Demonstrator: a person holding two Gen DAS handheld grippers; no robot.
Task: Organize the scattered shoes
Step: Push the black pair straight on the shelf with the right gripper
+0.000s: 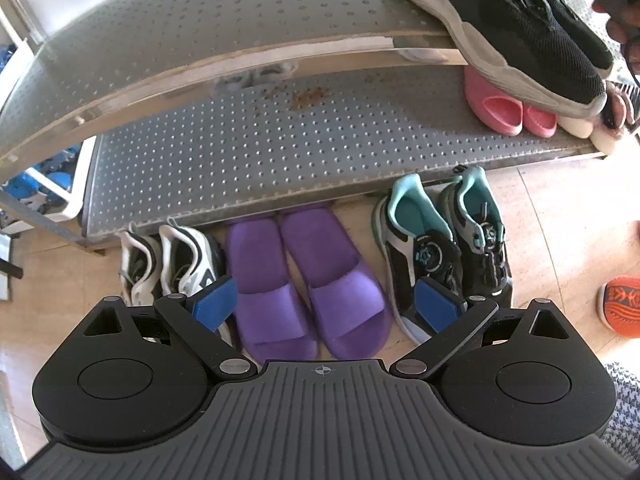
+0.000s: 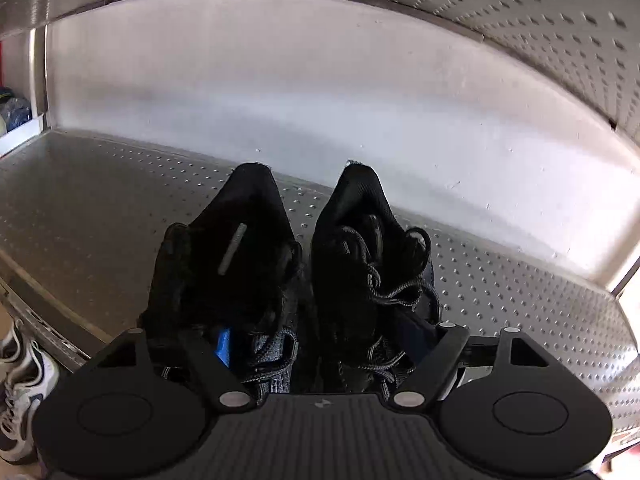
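Setting down: your right tongs (image 2: 316,344) reach into the black sneakers (image 2: 288,272), one pad inside each; whether they press, I cannot tell.
Sneakers: on the shelf (image 2: 100,208), toes pointing back at you.
Left tongs (image 1: 328,300): apart, empty, below that shelf.

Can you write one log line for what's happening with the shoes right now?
right gripper: holds black sneakers at perforated shelf | left gripper: open above purple slippers

- The perforated metal rack's upper shelf (image 1: 224,20) carries the black sneakers (image 2: 288,264), side by side.
- The lower shelf (image 1: 280,152) holds pink slippers (image 1: 508,112) and cream shoes (image 1: 580,128) at its right end.
- The wooden floor (image 1: 552,216) bears white-and-black sneakers (image 1: 176,264), purple slides (image 1: 308,284), teal-lined sneakers (image 1: 444,244) and an orange shoe (image 1: 622,304).
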